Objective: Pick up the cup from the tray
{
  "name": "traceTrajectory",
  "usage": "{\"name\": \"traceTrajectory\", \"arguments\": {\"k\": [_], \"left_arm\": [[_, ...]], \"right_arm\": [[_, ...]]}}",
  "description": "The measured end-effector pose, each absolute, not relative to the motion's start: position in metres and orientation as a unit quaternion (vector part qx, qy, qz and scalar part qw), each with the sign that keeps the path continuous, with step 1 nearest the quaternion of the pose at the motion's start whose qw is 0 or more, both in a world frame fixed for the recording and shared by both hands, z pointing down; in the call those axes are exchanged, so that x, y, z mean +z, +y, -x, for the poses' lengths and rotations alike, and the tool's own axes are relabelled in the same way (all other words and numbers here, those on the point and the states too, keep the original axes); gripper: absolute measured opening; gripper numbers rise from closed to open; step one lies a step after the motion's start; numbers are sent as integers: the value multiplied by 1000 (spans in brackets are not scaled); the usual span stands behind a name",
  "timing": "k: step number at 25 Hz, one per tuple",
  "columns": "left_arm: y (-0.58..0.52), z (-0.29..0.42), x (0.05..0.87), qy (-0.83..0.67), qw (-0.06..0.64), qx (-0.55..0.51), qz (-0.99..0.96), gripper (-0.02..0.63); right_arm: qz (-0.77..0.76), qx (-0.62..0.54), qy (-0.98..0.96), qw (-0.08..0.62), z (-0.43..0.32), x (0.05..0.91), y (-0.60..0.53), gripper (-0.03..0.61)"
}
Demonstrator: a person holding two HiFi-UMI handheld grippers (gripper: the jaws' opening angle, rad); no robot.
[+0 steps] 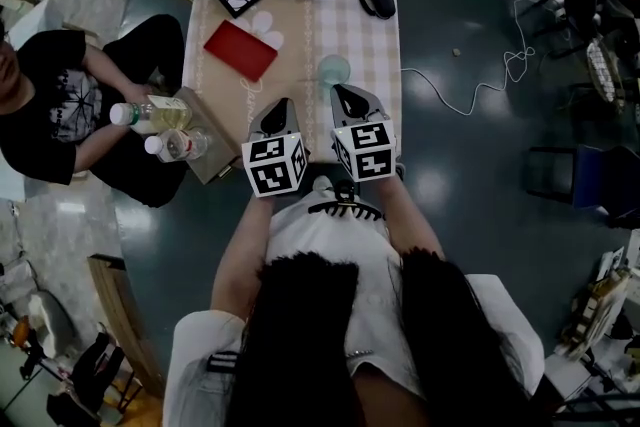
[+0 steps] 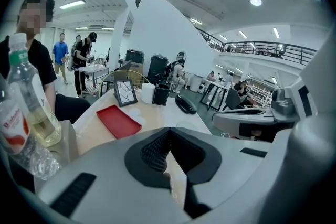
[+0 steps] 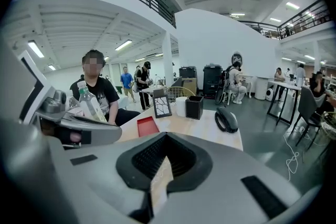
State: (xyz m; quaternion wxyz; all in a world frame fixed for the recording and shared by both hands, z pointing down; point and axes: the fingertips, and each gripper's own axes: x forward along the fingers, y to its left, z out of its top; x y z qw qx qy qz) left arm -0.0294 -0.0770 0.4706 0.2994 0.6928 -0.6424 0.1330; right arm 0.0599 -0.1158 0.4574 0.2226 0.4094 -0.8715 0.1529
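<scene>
At the near edge of the table, left gripper and right gripper hover with jaws together, empty; pale cups stand at the far-right edge of the red tray, well ahead. Best to open wide first, then straddle one cup upright. Whether they rest on the tray is unclear.

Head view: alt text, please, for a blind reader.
From above, a person holds the left gripper and right gripper, both shut, side by side over a table. A clear cup stands just beyond them, a red tray to its left.
</scene>
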Motion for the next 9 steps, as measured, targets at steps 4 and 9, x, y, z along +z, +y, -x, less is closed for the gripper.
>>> {"name": "traceTrajectory", "arguments": {"k": [4,9], "left_arm": [[-78,29,469,-647,304,121,-689,6],[-75,28,463,-643,295,123,-696,5]], "right_arm": [[-409,152,-872,223,-58,458,-115,5],[-403,150,-875,223,-55,455,-113,5]]}}
